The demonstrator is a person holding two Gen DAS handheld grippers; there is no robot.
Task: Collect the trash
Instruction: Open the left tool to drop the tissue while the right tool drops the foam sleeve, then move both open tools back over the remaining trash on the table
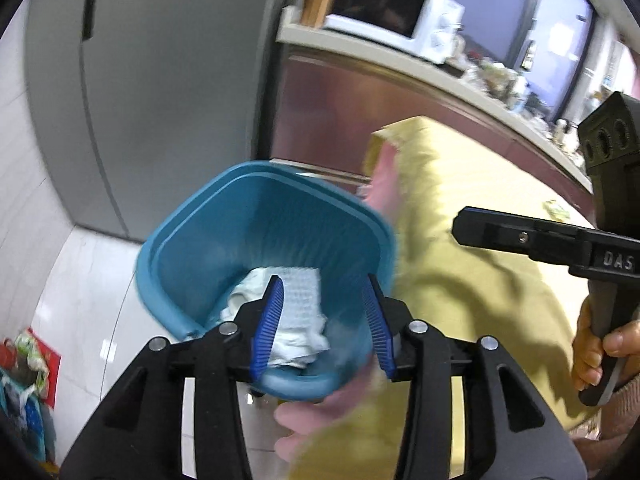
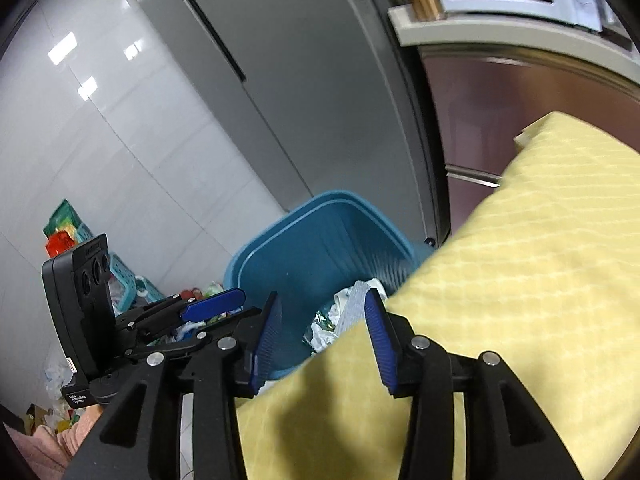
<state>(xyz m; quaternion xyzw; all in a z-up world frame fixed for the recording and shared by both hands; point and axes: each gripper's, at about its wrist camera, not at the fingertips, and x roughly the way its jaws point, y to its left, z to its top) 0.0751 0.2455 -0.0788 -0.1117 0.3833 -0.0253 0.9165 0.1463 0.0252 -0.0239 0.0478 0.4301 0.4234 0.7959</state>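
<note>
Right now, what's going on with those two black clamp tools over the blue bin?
A person is collecting trash with a hand-held gripper in each hand. Both the left gripper and the right gripper hover with jaws apart and nothing between the pads. Below them stands a blue wastebasket beside a table under a yellow tablecloth. Crumpled white paper towels already lie inside the basket, so this trash looks dropped off.
</note>
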